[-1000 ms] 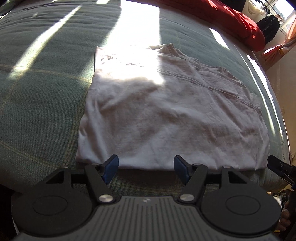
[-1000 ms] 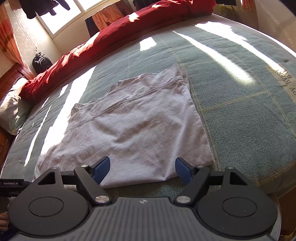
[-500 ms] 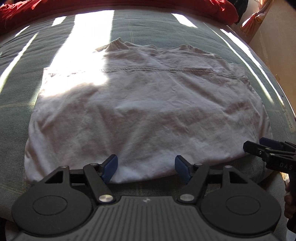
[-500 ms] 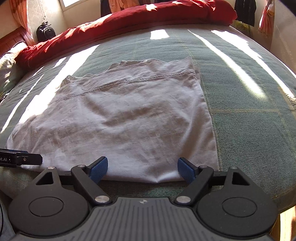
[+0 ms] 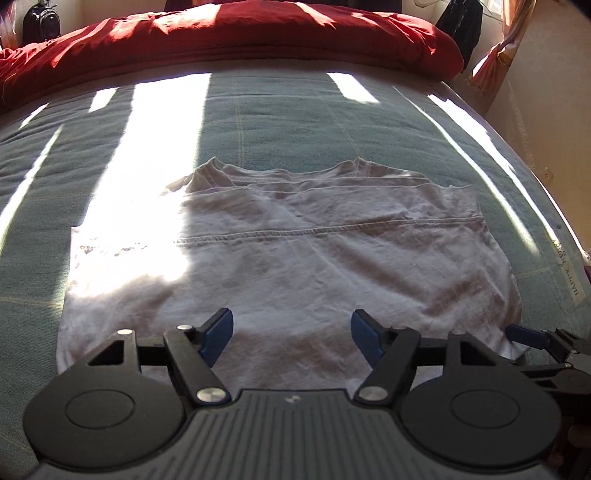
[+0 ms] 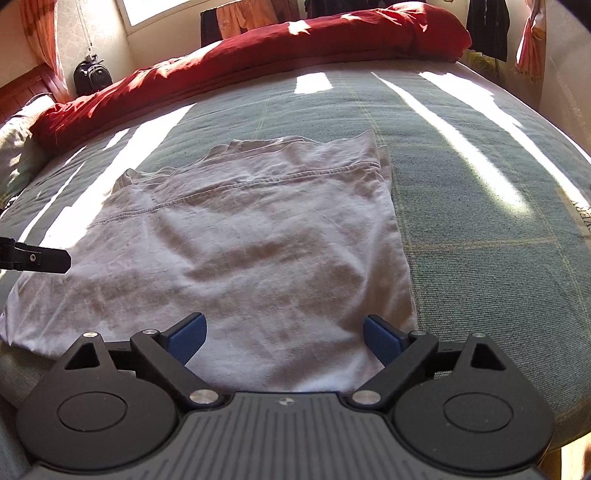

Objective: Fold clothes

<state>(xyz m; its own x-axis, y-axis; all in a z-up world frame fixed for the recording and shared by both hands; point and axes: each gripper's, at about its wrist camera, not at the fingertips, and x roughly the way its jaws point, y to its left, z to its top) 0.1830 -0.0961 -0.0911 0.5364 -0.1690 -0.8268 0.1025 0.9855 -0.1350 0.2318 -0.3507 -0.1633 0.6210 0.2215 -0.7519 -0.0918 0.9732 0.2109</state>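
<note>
We are looking across a bed (image 5: pixel 295 122) covered in a grey-green checked blanket, crossed by bright bands of sunlight, with a rolled red duvet (image 5: pixel 236 33) along its far edge at the top of both frames. Curtains and dark hanging clothes fill the top corners, too warped and small for us to read clearly.

The task's thing, a white T-shirt (image 5: pixel 314 258), lies flat and partly folded in the middle of the bed, its collar toward the far side and a stitched hem line running across it. In the left wrist view the sunlight washes out the shirt's left part, so we cannot make out its surface there. Its near edge is hidden behind the gripper body in both views.

The left gripper (image 5: pixel 292 334) hangs over the shirt's near part, jaws apart with only cloth visible beyond them; we see no pinch. The right gripper (image 6: pixel 284 338) sits over the shirt's near right corner, its jaws opening wide, the cloth lying between them but not pressed.

Only the left wrist view shows the right gripper from outside, at the lower right edge, its blue tip at the shirt's corner. Only the right wrist view shows a black finger of the left gripper entering at mid-left, a black bag (image 6: pixel 92 75) at upper left, and a pillow (image 6: pixel 14 147) cut off by the left edge.
</note>
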